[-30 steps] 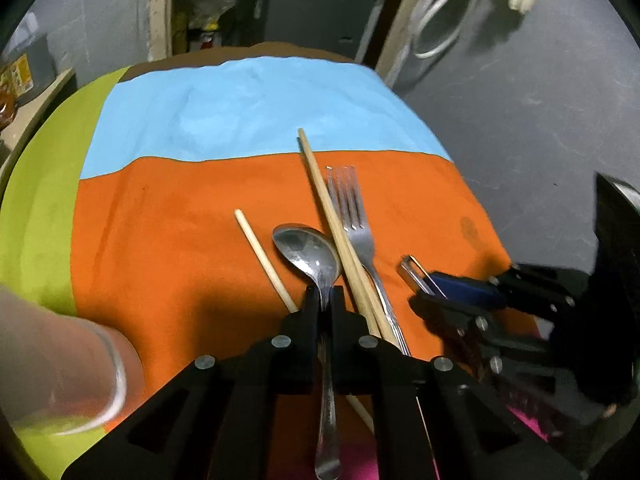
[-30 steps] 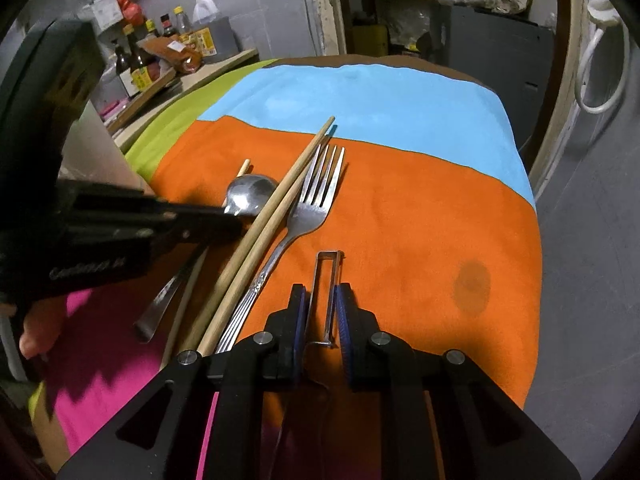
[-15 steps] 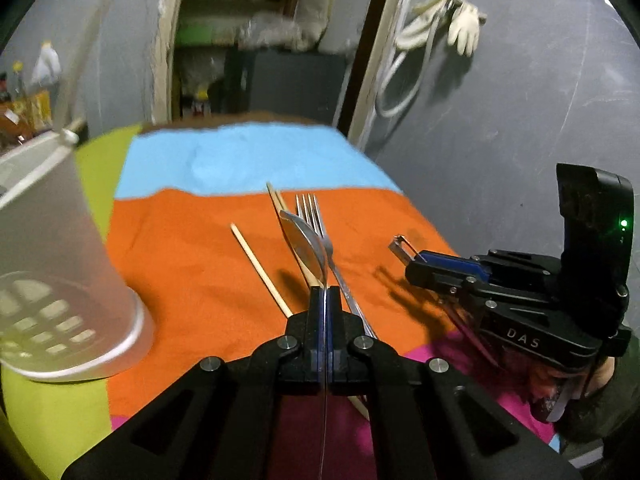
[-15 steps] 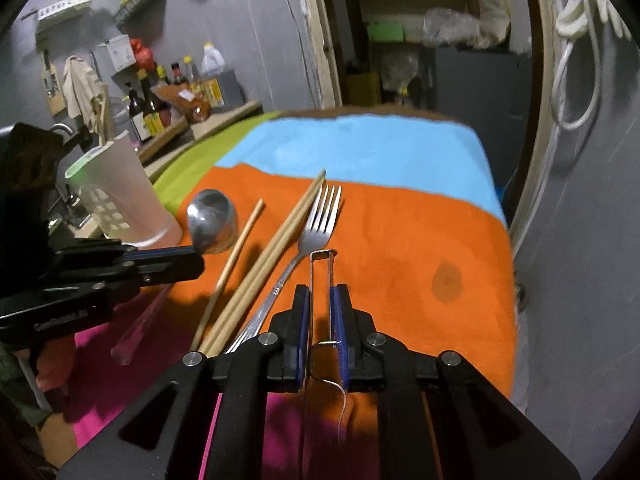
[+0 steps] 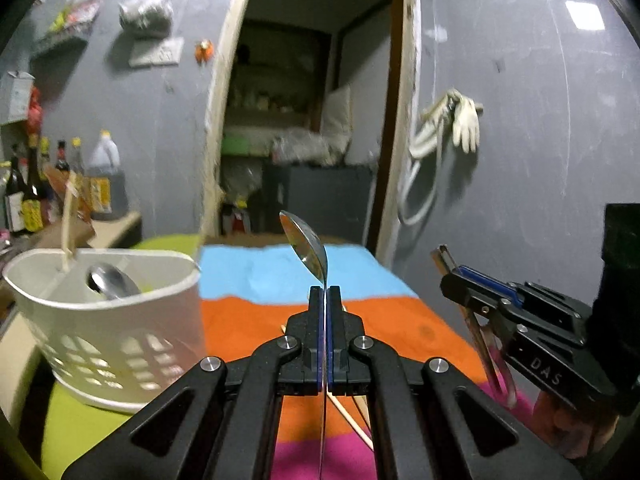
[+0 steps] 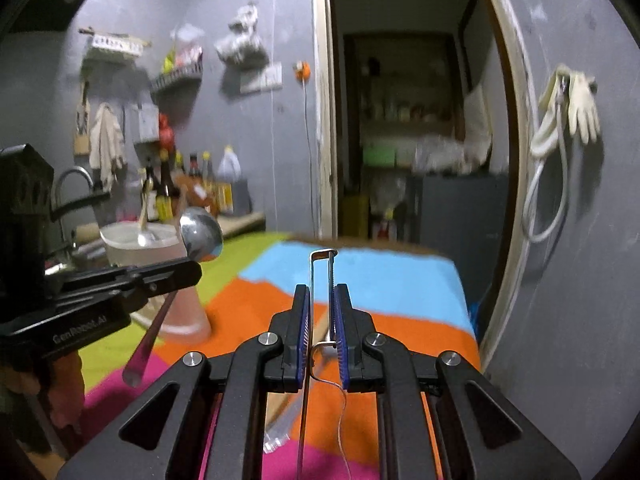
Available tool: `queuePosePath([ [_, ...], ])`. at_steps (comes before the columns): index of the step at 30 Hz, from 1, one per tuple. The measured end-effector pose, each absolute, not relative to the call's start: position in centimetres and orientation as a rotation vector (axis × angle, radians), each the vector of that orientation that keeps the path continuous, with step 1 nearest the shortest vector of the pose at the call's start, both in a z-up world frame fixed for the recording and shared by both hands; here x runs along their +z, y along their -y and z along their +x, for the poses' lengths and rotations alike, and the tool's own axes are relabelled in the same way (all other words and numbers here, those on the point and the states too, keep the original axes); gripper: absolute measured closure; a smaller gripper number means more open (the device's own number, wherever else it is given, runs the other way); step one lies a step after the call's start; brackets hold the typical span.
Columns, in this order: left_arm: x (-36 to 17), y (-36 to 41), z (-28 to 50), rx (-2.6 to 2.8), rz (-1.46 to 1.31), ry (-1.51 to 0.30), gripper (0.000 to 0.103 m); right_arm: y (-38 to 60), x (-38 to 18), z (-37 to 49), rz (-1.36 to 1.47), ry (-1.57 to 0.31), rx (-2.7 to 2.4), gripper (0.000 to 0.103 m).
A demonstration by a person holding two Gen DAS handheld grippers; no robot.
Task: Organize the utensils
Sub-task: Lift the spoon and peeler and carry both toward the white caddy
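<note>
My left gripper point(image 5: 324, 289) is shut on a metal spoon point(image 5: 305, 245), held edge-on and lifted above the striped cloth; it also shows in the right wrist view point(image 6: 200, 234). My right gripper point(image 6: 321, 294) is shut on a metal peeler point(image 6: 321, 258), raised above the cloth; the peeler shows at the right of the left wrist view point(image 5: 446, 258). A white perforated utensil holder point(image 5: 108, 320) stands at the left on the green stripe, with another spoon point(image 5: 108, 282) and a chopstick point(image 5: 67, 224) inside. A loose chopstick point(image 5: 348, 420) lies on the cloth below the left gripper.
The table carries a striped cloth point(image 5: 256, 276) of blue, orange, pink and green. Bottles point(image 5: 32, 192) stand on a counter at the far left. A doorway point(image 5: 304, 128) and a grey wall with hanging gloves point(image 5: 460, 120) lie behind the table.
Both grippers have lifted and tilted up from the cloth, carrying the spoon and the peeler. The utensil holder has come into fuller view at the left.
</note>
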State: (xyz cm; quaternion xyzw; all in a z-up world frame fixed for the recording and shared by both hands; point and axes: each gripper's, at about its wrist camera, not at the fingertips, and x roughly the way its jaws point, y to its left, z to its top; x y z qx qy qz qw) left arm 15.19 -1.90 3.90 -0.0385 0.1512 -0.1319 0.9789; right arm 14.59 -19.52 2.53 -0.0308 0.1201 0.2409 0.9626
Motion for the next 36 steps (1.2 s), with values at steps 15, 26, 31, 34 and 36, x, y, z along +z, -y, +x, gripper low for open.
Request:
queuePosePath([
  [15,9.3,-6.8,12.5,-0.116,-0.142,-0.109,0.103,14.0,8.2,12.6,0.062,0.085,0.539,0.093],
  [26,11.9,-16.2,14.5,-0.005,-0.251,-0.055,0.103,9.0,11.4,16.4,0.286,0.143,0.646,0.093],
  [31,11.0,-18.9,15.8,0.036,-0.282,-0.035,0.103,7.2,11.0,17.9,0.346,0.138,0.64,0.093],
  [34,10.2,-20.0,16.1,0.064,-0.309,-0.017,0.103,6.1,10.5,18.5,0.341,0.141,0.626,0.093],
  [36,9.4,-20.7,16.3,0.085,-0.323,-0.017,0.103,5.6,10.1,18.9,0.341,0.138,0.625,0.093],
])
